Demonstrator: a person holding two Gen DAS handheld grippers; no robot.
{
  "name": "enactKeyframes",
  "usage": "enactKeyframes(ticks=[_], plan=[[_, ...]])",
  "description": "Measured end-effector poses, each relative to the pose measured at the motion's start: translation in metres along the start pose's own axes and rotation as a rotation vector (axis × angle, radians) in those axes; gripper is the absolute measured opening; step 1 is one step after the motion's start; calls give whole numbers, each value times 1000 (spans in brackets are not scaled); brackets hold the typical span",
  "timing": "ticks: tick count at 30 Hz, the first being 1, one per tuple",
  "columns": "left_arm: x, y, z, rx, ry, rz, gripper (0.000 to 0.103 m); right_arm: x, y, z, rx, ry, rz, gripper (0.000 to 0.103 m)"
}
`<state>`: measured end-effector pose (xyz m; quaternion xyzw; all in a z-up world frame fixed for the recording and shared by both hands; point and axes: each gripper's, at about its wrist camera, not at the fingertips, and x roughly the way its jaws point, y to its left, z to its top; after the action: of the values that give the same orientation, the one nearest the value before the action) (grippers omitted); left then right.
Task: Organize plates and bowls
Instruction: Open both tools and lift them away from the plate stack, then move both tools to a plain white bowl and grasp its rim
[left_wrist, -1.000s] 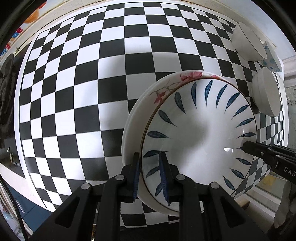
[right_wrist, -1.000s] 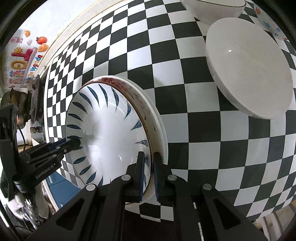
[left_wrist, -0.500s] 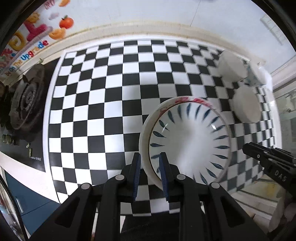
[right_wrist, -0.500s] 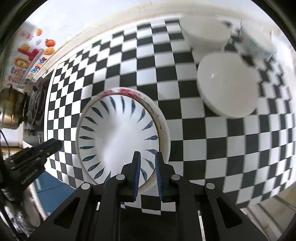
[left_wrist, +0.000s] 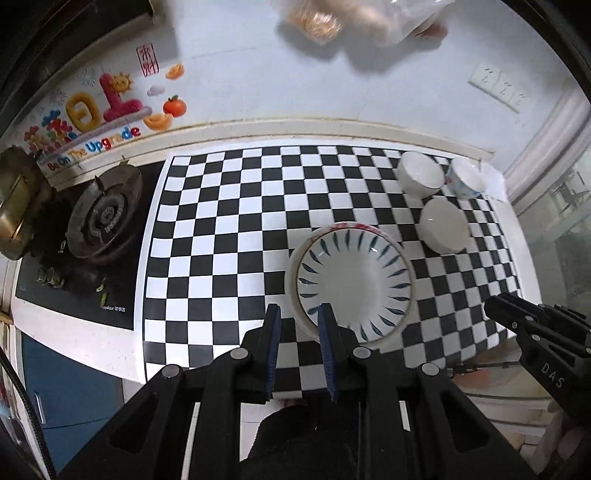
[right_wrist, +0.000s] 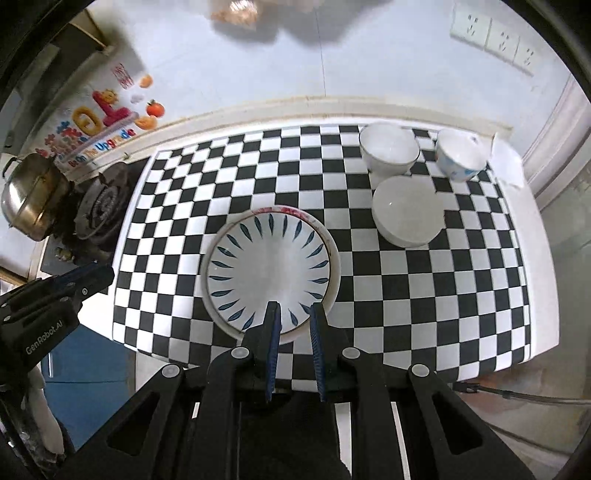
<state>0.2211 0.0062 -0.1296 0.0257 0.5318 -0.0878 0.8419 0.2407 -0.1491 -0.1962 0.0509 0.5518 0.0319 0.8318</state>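
Observation:
A white plate with blue leaf marks (left_wrist: 354, 280) lies stacked on a plate with a red floral rim (left_wrist: 360, 226) on the checkered counter; the stack also shows in the right wrist view (right_wrist: 269, 269). My left gripper (left_wrist: 299, 314) is open and empty, raised above the stack's near left edge. My right gripper (right_wrist: 294, 312) is open and empty, above the stack's near edge. Three bowls stand at the far right: a plain white one (right_wrist: 406, 210), a dark-rimmed white one (right_wrist: 388, 151) and a blue-patterned one (right_wrist: 460, 155).
A gas stove burner (left_wrist: 105, 218) and a metal pot (right_wrist: 33, 199) are at the left. The checkered counter (right_wrist: 424, 295) ends near me, with a drop below. The wall with stickers and sockets (right_wrist: 491, 37) is behind.
Both grippers let go of the plate stack, opened slightly and pulled back and up. The stack now rests on the counter and looks smaller.

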Motion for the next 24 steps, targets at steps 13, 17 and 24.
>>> enactKeyframes(ticks=[13, 17, 24], plan=[[-49, -14, -30, 38, -67, -33, 19, -66, 17, -38, 5, -82, 11, 18], [-53, -16, -33, 43, -81, -30, 27, -74, 18, -45, 13, -95, 14, 18], [-50, -19, -31, 31, -71, -29, 32, -79, 14, -45, 22, -105, 50, 71]])
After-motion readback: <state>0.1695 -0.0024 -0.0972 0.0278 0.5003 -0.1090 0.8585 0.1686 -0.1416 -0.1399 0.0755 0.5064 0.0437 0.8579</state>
